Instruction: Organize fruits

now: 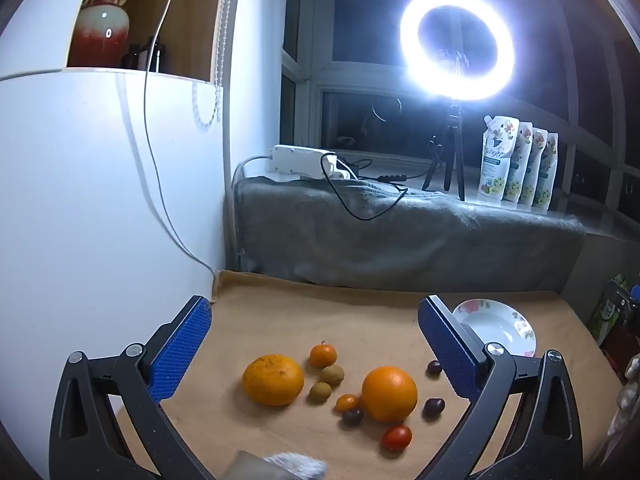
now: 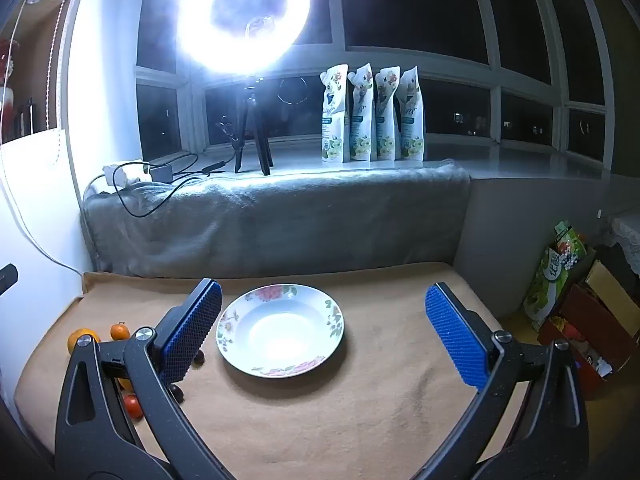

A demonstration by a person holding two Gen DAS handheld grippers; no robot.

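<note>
Fruits, table point(image 1: 280, 308) with tan napped cloth: two round oranges, one dimpled point(image 1: 273, 379), one smooth point(image 1: 389, 393); small mandarin point(image 1: 323, 355); glossy red tomato point(image 1: 397, 437). Glazed floral plate point(image 2: 334, 316), round, bare. Left gripper point(image 1: 316, 344) spread wide, aimed over the fruits, holding nothing. Right gripper point(image 2: 324, 332) spread wide, flanking plate, holding nothing.

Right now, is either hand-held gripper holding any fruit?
No. The left hand-held gripper and right hand-held gripper are both open and hold nothing.

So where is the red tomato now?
In the left wrist view, the red tomato lies nearest the camera on the tan cloth, just below the big orange.
</note>
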